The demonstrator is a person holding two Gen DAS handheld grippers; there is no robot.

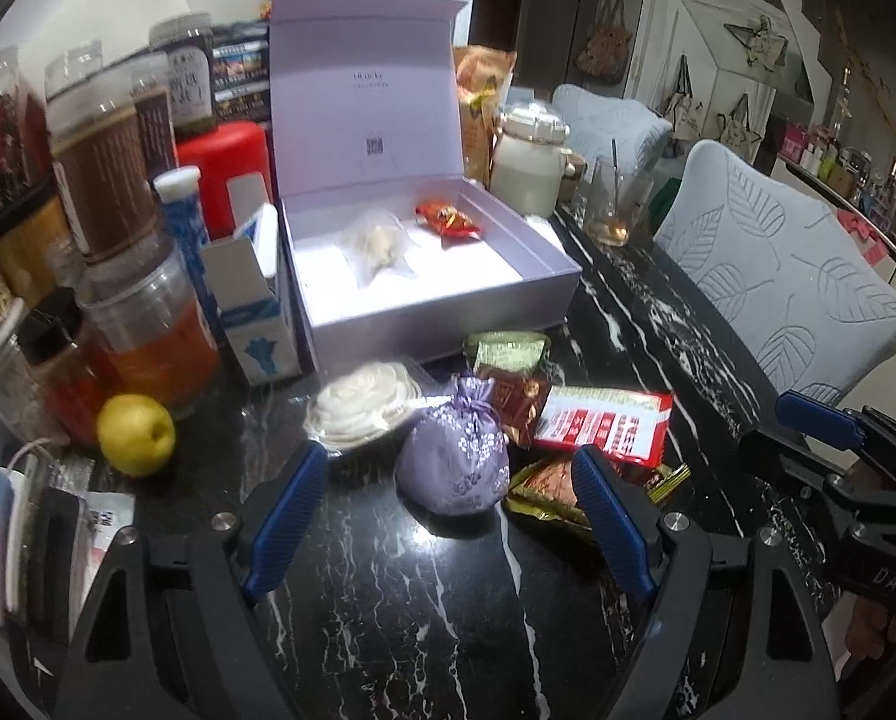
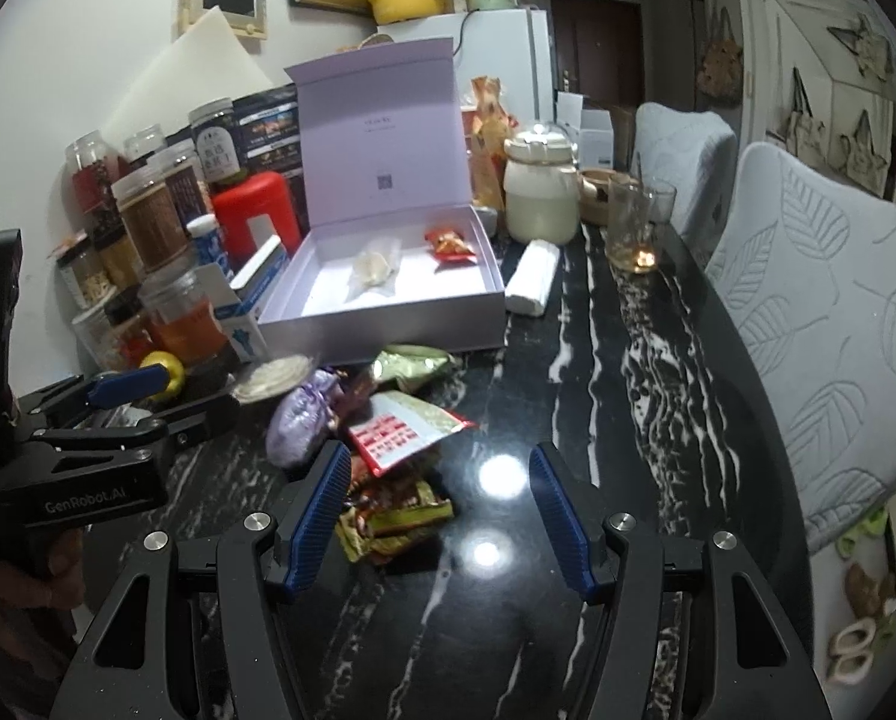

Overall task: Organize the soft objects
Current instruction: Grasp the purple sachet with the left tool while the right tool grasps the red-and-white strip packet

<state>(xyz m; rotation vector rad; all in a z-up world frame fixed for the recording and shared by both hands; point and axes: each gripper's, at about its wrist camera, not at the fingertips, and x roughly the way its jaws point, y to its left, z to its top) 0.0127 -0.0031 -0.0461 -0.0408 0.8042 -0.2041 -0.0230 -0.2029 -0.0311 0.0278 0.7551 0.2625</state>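
Note:
An open lilac gift box [image 1: 448, 324] [image 2: 387, 324] stands on the black marble table with a clear packet [image 1: 375, 243] [image 2: 375, 267] and a red snack packet [image 1: 451, 221] [image 2: 451, 245] inside. In front of it lie a purple drawstring pouch [image 1: 454, 456] [image 2: 297, 420], a white flower-shaped soft item [image 1: 357, 405] [image 2: 270, 377], a red-and-white packet [image 1: 607, 426] [image 2: 402, 432], a green packet [image 1: 508, 351] [image 2: 411, 366] and more wrappers [image 2: 390, 519]. My left gripper [image 1: 448, 510] is open, just short of the pouch. My right gripper [image 2: 438, 507] is open and empty beside the wrappers.
Jars and bottles [image 1: 105, 192] crowd the left side, with a yellow fruit [image 1: 137, 435], a blue-white carton [image 1: 255, 312] and a red container [image 1: 225, 171]. A white jar [image 2: 541, 192], a glass [image 2: 631, 228] and a white roll [image 2: 532, 279] stand behind. Grey chairs [image 2: 820, 324] line the right edge.

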